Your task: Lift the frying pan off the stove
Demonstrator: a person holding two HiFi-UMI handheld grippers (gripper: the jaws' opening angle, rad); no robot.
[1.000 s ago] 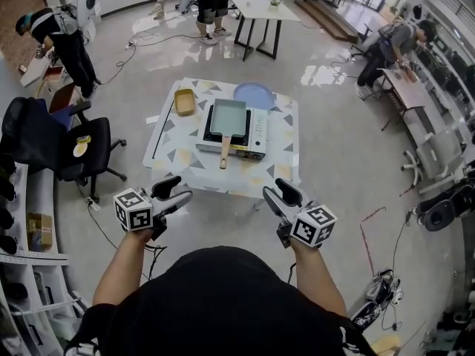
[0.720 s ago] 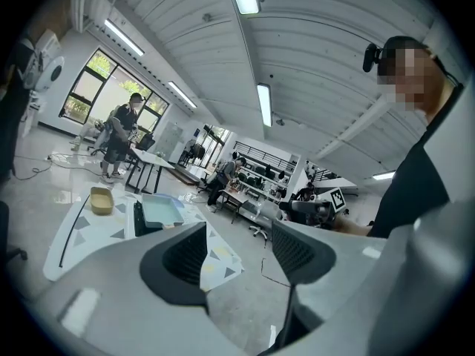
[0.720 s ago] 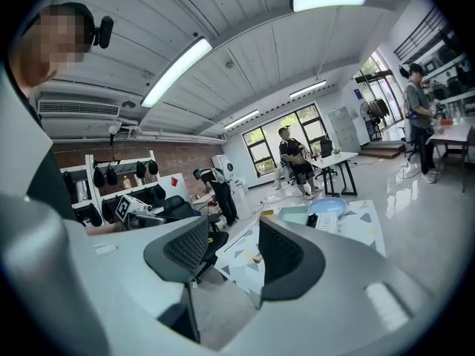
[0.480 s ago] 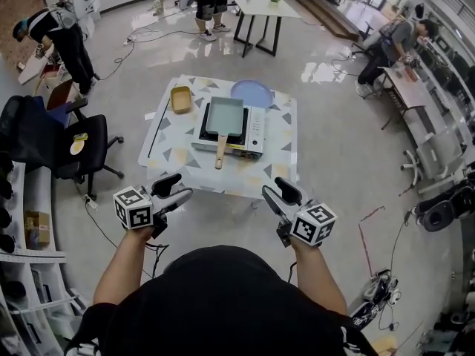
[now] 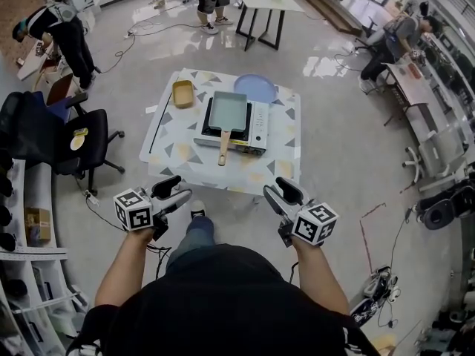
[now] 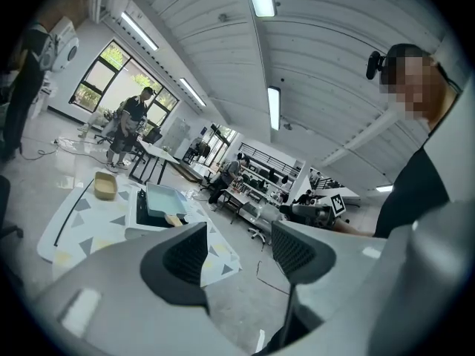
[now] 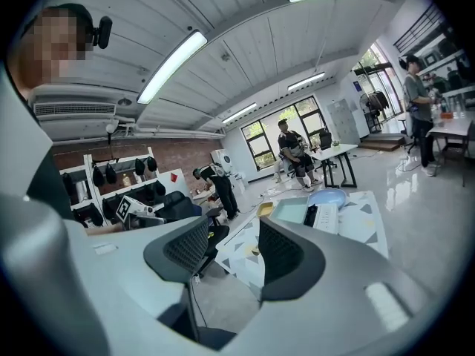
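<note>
Teal frying pan [image 5: 227, 113] on stove [image 5: 259, 127], well ahead of left tool [image 5: 176, 190], right tool [image 5: 276, 191]

Ahead of you a low table [image 5: 172, 153] stands on the glossy grey floor [image 5: 334, 147]. Its top is covered by a pale cloth printed with grey and yellow triangles. A portable stove [image 5: 259, 124] sits a little right of the middle, its white control panel on the right side. Just behind the stove, at the table's far edge, lies a round blue plate [image 5: 257, 89]. Off to the stove's far left sits a small tan dish [image 5: 182, 93] — clearly apart from it. A thin dark rod [image 5: 156, 130] lies on the cloth — lengthwise along the left edge.
</note>
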